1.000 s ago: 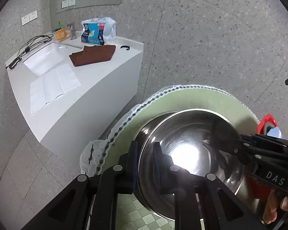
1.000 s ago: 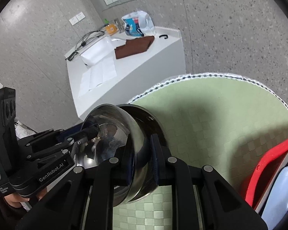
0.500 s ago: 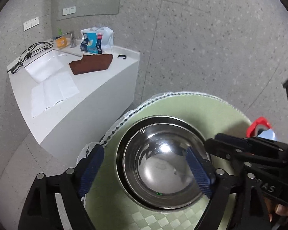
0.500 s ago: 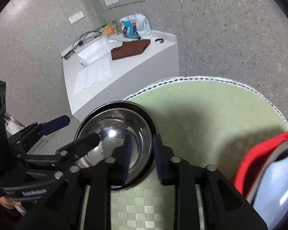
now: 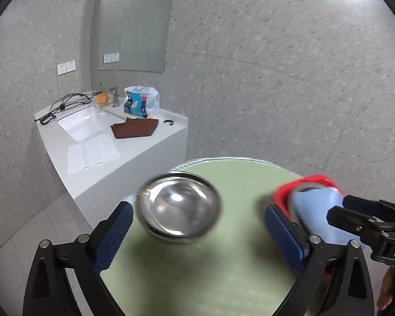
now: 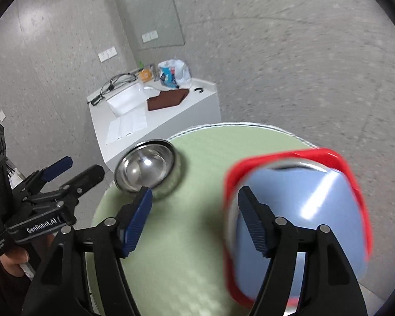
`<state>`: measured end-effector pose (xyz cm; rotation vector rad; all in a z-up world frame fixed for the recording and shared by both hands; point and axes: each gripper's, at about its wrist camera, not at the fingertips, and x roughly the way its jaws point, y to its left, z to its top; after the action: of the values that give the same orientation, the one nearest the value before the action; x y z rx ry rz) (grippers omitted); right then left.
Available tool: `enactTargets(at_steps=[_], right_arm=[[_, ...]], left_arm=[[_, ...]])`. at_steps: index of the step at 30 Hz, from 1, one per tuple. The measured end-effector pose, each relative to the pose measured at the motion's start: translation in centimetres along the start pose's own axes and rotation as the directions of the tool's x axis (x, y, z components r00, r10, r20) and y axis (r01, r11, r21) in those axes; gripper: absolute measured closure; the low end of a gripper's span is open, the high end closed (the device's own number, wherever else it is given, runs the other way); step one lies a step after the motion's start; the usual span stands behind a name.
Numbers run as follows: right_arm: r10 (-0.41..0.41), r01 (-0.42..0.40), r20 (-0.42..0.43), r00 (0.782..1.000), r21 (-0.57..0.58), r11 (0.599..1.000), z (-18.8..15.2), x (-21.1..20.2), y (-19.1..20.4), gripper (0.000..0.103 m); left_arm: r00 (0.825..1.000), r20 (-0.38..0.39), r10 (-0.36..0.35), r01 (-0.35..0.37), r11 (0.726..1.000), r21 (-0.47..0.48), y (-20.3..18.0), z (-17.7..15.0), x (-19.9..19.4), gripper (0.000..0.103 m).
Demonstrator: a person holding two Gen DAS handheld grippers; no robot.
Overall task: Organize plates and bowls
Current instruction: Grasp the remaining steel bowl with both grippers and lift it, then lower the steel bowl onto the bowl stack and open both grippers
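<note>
The nested steel bowls [image 5: 179, 208] stand on the left side of the round green table [image 5: 237, 276]; they also show in the right wrist view [image 6: 147, 169]. My left gripper [image 5: 197, 237] is open and empty, raised above and behind the bowls. My right gripper [image 6: 194, 223] is open and empty, between the bowls and a stack of square plates: a blue plate [image 6: 302, 226] lies on a red one [image 6: 355, 179]. That stack also shows in the left wrist view [image 5: 313, 202]. The right gripper appears in the left wrist view [image 5: 368, 223], the left gripper in the right wrist view [image 6: 65, 173].
A white sink counter [image 5: 97, 158] stands beyond the table's left edge, with a brown cloth [image 5: 134, 130], papers, cables and a packet [image 5: 139, 104] on it. Grey speckled floor surrounds the table. The green mat [image 6: 197, 250] lies between bowls and plates.
Both grippers let go of the steel bowls, opened wide and pulled up and back. The bowls now rest on the table. The red and blue plates came into fuller view.
</note>
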<state>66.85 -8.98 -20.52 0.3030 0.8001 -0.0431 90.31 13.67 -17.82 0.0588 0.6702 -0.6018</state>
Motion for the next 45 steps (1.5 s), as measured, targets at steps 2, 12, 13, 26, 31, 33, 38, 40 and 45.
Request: enactTargets(at_steps=[2, 12, 13, 26, 31, 33, 38, 40, 45], right_arm=[[-0.009, 0.009, 0.011, 1.000, 0.003, 1.000, -1.6, -2.5, -1.8, 0.033], [-0.090, 0.094, -0.056, 0.994, 0.072, 0.993, -9.6, -7.9, -11.3, 0.030], [-0.089, 0.095, -0.071, 0.994, 0.077, 0.993, -10.4, -7.9, -12.2, 0.030], [0.053, -0.012, -0.269, 0.962, 0.150, 0.989, -16.2, -2.0, -16.3, 0.039], [0.110, -0.062, -0.296, 0.949, 0.167, 0.984, -16.5, -1.0, -15.9, 0.084], [0.100, -0.052, -0.302, 0.948, 0.164, 0.985, -16.6, -1.0, -15.6, 0.088], [0.106, -0.057, -0.279, 0.954, 0.179, 0.982, -16.0, -2.8, -14.5, 0.091], [0.108, -0.064, -0.263, 0.959, 0.170, 0.983, -15.6, -4.1, -13.2, 0.091], [0.109, -0.084, -0.209, 0.972, 0.127, 0.988, -14.1, -6.0, -8.6, 0.091]], left_arm=[[1.000, 0.007, -0.007, 0.007, 1.000, 0.015, -2.3, -2.1, -1.6, 0.001], [0.987, -0.122, -0.104, 0.113, 0.991, 0.076, -12.7, -10.6, -4.1, 0.001], [0.984, -0.142, -0.112, 0.124, 0.989, 0.077, -13.5, -10.8, -3.6, 0.001], [0.924, -0.370, -0.099, 0.131, 0.989, 0.064, -18.0, -14.2, 3.0, 0.046], [0.893, -0.420, -0.164, 0.207, 0.976, 0.060, -19.0, -13.5, 5.3, 0.090], [0.904, -0.397, -0.158, 0.210, 0.974, 0.091, -19.1, -13.1, 4.9, 0.090], [0.913, -0.357, -0.200, 0.252, 0.962, 0.106, -17.5, -12.4, 2.3, 0.090], [0.921, -0.325, -0.214, 0.265, 0.956, 0.124, -16.5, -11.8, 0.5, 0.090], [0.952, -0.225, -0.206, 0.241, 0.960, 0.141, -12.5, -9.6, -3.2, 0.090]])
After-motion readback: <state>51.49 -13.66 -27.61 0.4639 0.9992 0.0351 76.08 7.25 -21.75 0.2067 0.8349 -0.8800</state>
